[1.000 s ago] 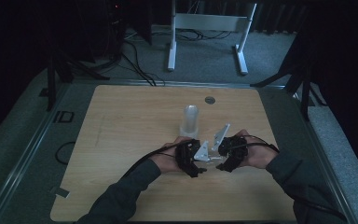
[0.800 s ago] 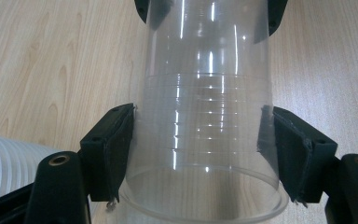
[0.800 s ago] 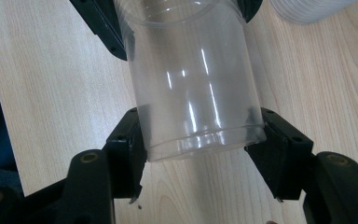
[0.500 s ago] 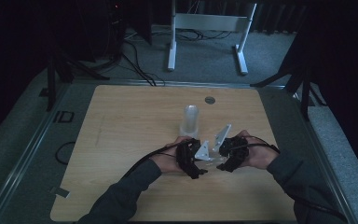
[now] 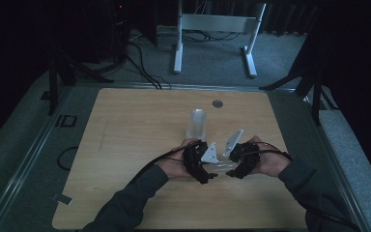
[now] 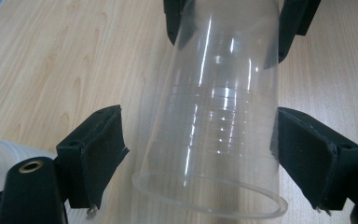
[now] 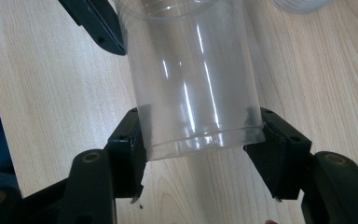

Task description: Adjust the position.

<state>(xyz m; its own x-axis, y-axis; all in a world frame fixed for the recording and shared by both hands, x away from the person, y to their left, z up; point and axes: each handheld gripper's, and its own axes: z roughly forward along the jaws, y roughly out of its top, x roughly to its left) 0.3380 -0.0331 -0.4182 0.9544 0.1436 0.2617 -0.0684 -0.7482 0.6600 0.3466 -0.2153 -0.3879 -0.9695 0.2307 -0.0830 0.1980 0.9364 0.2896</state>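
Two grippers meet near the table's near edge in the high view, my left gripper [image 5: 211,166] and right gripper [image 5: 232,164] facing each other, with a clear cup [image 5: 221,166] lying barely visible between them; another cup [image 5: 196,123] stands upright just beyond.

My left gripper view shows what that hides: the cup's [image 6: 219,121] open rim sits between wide jaws, the left pad clear of the wall.

My right gripper view shows the cup's [image 7: 191,79] base end clamped between both pads. I judge I should hold that grip steady and close the left gently, since thin plastic crushes.
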